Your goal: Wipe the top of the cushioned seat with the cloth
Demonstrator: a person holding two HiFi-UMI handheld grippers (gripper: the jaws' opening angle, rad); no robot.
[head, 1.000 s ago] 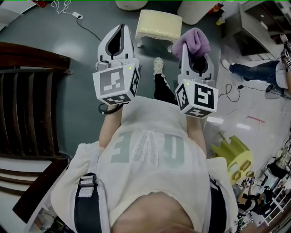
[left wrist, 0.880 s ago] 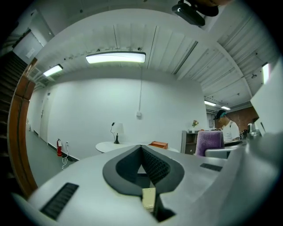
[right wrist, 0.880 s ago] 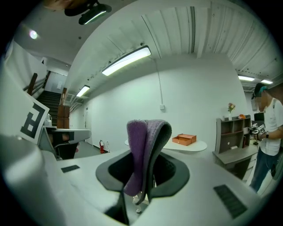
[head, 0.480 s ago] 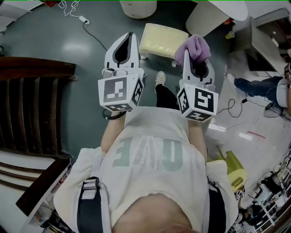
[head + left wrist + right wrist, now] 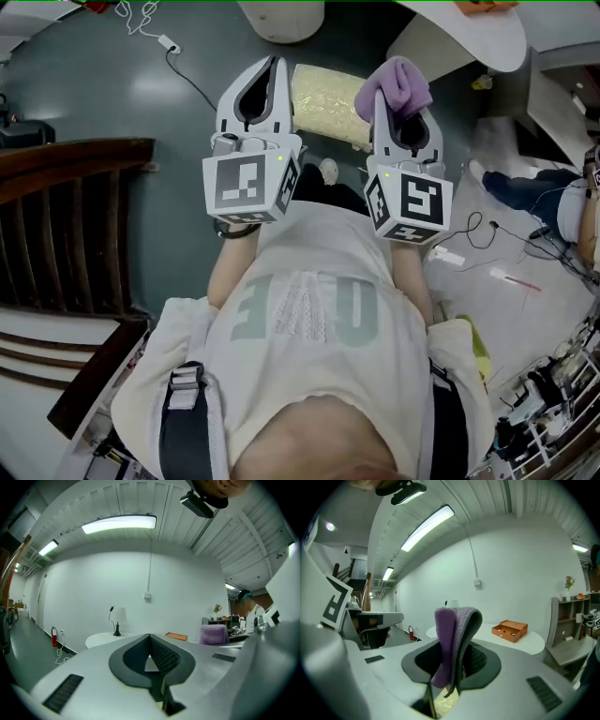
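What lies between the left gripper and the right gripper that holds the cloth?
In the head view, the yellow seat, down on the floor, shows in the gap between the left gripper and right gripper, with a shoe near it.

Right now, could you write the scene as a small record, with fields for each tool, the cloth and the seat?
left tool: shut, holding nothing
right tool: shut on the cloth
cloth: purple, folded, sticking up out of the jaws
cushioned seat: pale yellow, on the floor, seen between the two tools in the head view
contact: the cloth looks clear of the seat; wiping not yet started
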